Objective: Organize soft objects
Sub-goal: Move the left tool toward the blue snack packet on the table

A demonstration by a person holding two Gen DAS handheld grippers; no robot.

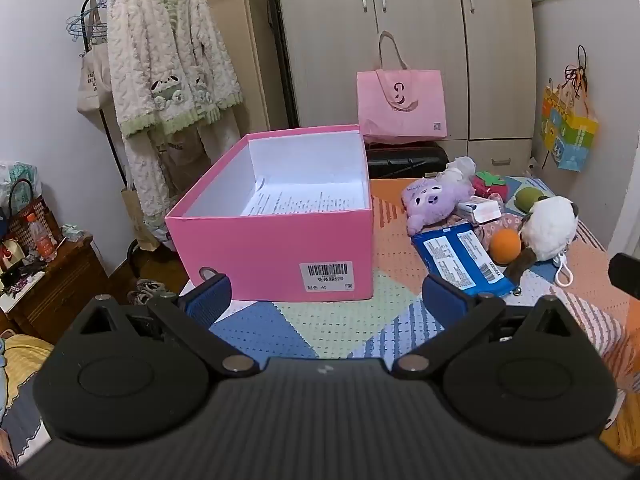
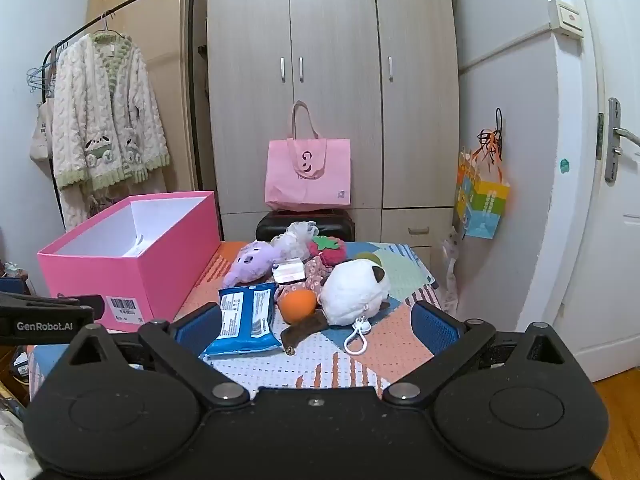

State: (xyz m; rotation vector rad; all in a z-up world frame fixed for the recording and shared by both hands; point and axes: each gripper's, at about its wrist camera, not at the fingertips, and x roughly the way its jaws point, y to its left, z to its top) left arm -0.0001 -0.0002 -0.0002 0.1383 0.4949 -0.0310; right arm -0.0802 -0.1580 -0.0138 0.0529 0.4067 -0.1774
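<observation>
An open pink box [image 1: 276,256] [image 2: 132,268] stands on the patterned table, empty but for a printed paper. To its right lies a pile: a purple plush [image 1: 436,200] [image 2: 252,264], a white plush cat [image 1: 548,228] [image 2: 354,292], an orange ball [image 1: 505,246] [image 2: 298,305], a blue wipes pack [image 1: 460,260] [image 2: 246,318], a red strawberry plush [image 2: 330,250]. My left gripper [image 1: 326,300] is open and empty, just before the box. My right gripper [image 2: 316,328] is open and empty, just before the pile.
A pink tote bag [image 2: 308,176] sits on a black stool before the wardrobe. A clothes rack with a fluffy robe [image 1: 168,92] stands at the left. A colourful bag [image 2: 482,204] hangs at the right. A wooden cabinet [image 1: 52,280] is left of the table.
</observation>
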